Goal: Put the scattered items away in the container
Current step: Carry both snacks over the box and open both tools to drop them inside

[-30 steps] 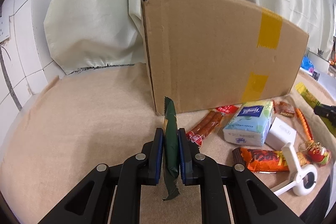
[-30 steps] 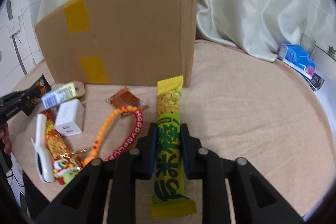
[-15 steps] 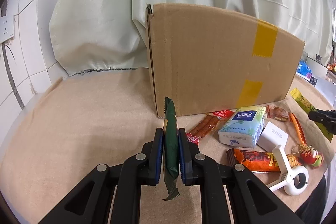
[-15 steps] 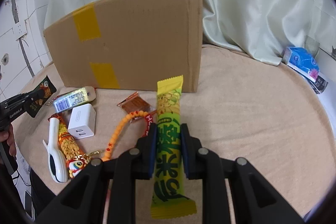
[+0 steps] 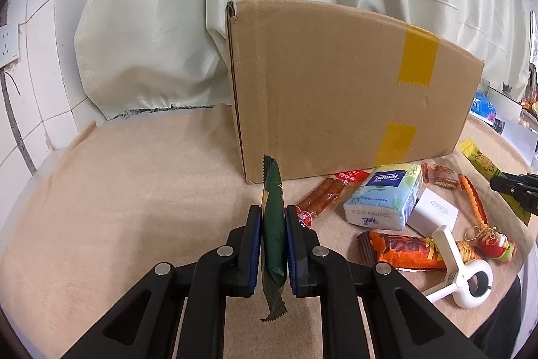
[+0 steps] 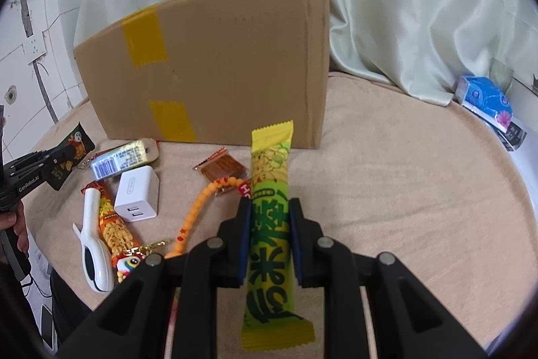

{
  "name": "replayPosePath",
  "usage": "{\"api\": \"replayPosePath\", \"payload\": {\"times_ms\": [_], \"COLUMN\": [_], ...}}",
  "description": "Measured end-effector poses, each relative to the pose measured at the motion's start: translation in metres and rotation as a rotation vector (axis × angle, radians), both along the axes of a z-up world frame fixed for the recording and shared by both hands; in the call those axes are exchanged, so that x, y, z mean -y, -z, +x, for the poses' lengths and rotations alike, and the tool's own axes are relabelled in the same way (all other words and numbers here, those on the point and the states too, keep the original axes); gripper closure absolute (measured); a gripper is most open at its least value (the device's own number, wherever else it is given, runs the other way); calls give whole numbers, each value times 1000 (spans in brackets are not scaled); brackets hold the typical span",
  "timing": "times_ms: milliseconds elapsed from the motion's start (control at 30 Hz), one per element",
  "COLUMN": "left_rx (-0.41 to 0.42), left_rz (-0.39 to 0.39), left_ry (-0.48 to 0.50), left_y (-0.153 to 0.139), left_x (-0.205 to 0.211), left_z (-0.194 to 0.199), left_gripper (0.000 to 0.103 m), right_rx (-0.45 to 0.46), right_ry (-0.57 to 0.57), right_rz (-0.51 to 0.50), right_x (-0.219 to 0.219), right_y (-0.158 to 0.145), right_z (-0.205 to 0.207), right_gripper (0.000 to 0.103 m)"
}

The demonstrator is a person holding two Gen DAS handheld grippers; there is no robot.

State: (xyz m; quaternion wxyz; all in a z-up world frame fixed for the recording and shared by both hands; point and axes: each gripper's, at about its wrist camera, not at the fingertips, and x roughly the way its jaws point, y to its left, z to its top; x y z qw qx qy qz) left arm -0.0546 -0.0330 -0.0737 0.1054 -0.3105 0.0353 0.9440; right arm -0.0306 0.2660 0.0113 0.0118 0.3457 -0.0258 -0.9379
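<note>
A dark green snack packet (image 5: pixel 273 224) was clamped edge-on in the closed left gripper (image 5: pixel 273 249), and a yellow-green snack stick (image 6: pixel 269 217) was pinched lengthwise in the closed right gripper (image 6: pixel 269 244), both evidently lifted for dropping into the cardboard box (image 5: pixel 336 90) just beyond; remaining items were left scattered on the beige tablecloth (image 5: pixel 117 207)

The left hand-held gripper (image 5: pixel 273 224) is held tilted down, with its two black fingers (image 5: pixel 253 244) pressed shut on a dark green packet (image 5: pixel 273 234) that stands on its edge between the blue pads. The right hand-held gripper (image 6: pixel 270 217) is tilted down too, and its fingers (image 6: pixel 242 234) are clamped on a long yellow-green packet (image 6: pixel 271 224). A hand (image 6: pixel 16 227) is seen at the left rim of the right wrist view, wrapped round a black handle.
</note>
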Motion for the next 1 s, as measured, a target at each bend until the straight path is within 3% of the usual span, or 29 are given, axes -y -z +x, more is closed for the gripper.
{"api": "replayPosePath", "payload": {"times_ms": [300, 433, 733, 1000], "left_rx": [-8, -38, -186, -300], "left_rz": [6, 18, 7, -8], "left_ry": [1, 2, 37, 61], "left_y": [-3, -21, -115, -203], "left_x": [2, 4, 6, -1], "left_z": [2, 8, 18, -10], "left_gripper": [89, 89, 89, 89], "right_rx": [9, -13, -179, -301], "right_ry": [0, -6, -54, -98], "right_rz": [-1, -6, 13, 47], "right_x": [-1, -1, 5, 13], "right_y": [4, -6, -86, -166], "right_z": [0, 4, 15, -12], "right_gripper": [79, 79, 79, 79]}}
